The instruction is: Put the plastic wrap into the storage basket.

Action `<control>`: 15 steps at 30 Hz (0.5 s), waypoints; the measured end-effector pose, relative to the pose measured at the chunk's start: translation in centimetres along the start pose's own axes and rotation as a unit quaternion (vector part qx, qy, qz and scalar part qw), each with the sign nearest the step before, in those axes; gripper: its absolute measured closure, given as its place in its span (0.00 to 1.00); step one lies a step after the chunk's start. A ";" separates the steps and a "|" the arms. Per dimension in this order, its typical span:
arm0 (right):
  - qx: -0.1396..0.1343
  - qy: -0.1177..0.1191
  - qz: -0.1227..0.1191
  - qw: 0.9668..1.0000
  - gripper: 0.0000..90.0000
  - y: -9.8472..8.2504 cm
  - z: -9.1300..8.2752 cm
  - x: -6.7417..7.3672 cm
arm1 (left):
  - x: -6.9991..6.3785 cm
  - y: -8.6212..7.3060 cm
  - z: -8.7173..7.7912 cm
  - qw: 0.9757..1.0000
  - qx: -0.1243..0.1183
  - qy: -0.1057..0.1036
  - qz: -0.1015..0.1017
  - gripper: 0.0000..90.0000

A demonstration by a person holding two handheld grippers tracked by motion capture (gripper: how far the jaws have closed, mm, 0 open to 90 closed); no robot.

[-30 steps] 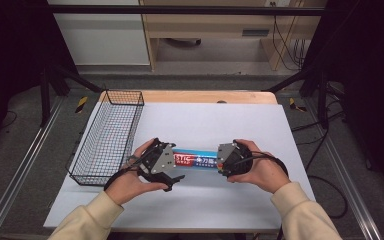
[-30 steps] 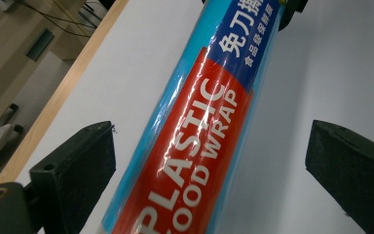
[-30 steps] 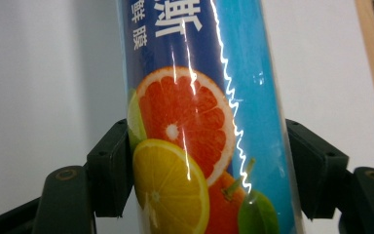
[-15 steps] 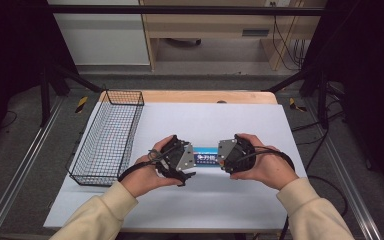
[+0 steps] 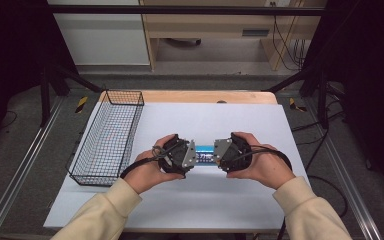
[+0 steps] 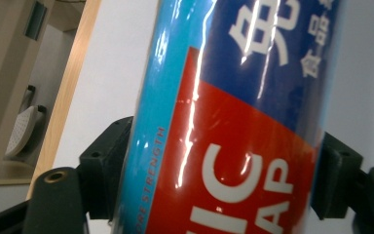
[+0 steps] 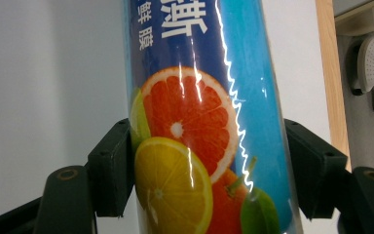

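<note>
Basket (image 5: 107,137) sits well off to the left of the L gripper (image 5: 194,156), apart from everything, on the tabletop (image 5: 240,125).

L gripper: jaws pinching one end of the box (image 5: 205,155), seen close in the left gripper view w/ the box (image 6: 233,122) wedged between both pads. R gripper (image 5: 216,155): same on the other end, jaws clamped on the box (image 7: 199,136) per the right gripper view. Box spans the short gap between the two grippers, roughly level, at or just above the tabletop; can't tell if it's touching.

Step in hand, my read: two-handed carry of the box, prob. toward the basket.
- keep both grips even, move both hands together so it doesn't twist
- glossy wrap = slippery, so don't loosen either side mid-move
- keep it level; long axis should line up w/ the basket's long side before lowering
- release only once it's resting on sthg

Box look: long, narrow, shiny film w/ glare streaks. L end red panel w/ white letters, light-blue edge, dark-blue band w/ white Chinese text. R end shows cut orange, lemon, lime on blue.
</note>
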State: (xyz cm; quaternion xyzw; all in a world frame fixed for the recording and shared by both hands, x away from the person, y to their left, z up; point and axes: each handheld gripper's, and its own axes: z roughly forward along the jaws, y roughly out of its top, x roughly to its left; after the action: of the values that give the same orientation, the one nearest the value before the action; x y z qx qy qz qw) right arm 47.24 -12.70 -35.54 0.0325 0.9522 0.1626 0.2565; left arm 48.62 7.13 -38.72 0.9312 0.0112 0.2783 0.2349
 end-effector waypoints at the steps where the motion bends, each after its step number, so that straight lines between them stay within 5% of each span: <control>1: -0.001 0.000 0.000 1.000 0.33 0.1 0.1 0.0 | 0.0 -0.1 0.1 1.000 0.003 -0.002 -0.003 0.28; 3: 0.000 -0.002 0.002 1.000 0.33 0.2 0.3 0.3 | 0.1 -0.3 0.3 1.000 0.011 -0.005 -0.017 0.26; 15: 0.008 -0.003 -0.019 1.000 0.33 0.8 1.0 0.7 | -0.3 -0.6 1.4 1.000 0.023 -0.016 -0.009 0.28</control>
State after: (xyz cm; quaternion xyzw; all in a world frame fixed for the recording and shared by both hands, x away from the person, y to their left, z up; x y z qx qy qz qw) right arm 47.12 -11.52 -36.41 0.0173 0.9532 0.1499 0.2619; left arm 49.17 7.03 -40.15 0.9405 0.0226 0.2611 0.2163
